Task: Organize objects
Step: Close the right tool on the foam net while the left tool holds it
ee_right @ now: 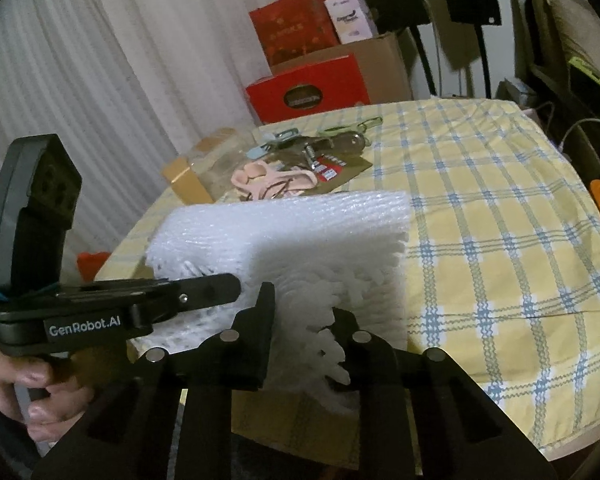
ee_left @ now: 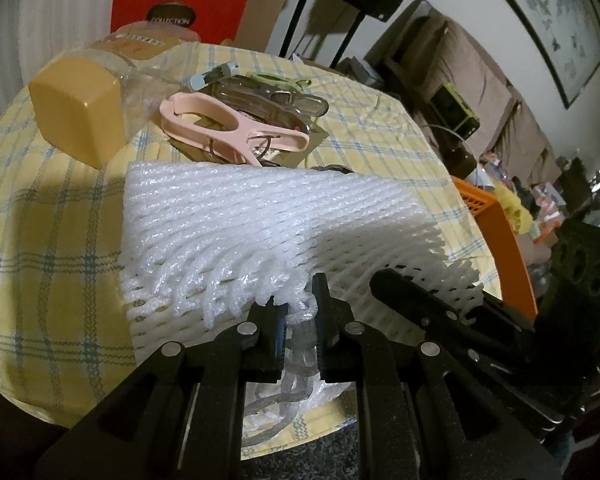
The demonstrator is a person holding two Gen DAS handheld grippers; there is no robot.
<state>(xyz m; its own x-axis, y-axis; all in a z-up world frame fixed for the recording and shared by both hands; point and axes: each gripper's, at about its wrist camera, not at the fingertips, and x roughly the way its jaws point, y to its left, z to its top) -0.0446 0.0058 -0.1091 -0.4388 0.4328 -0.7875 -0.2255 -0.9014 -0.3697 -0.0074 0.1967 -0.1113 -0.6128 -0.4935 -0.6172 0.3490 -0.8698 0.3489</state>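
1. The left gripper point(ee_left: 298, 312) was nearly shut, its pads pinching the frayed near edge of the white foam netting point(ee_left: 260, 220).
2. The right gripper point(ee_right: 304, 320) was closed on the same sheet's near edge farther right, jaws narrow, foam squeezed between them.
3. A hand point(ee_right: 24, 392) gripped the left tool's handle at near left.
4. The netting lay on the near part of the yellow checked tablecloth point(ee_right: 500, 240), its near edge lifted.
5. Just beyond it sat a pink clothes peg point(ee_left: 228, 128), on a clutter of small items.
6. Left of the peg stood a tan box point(ee_left: 80, 116).
7. An orange crate point(ee_left: 496, 220) showed at the table's right edge.
8. Farthest, red cartons point(ee_right: 308, 92) stood against the wall.
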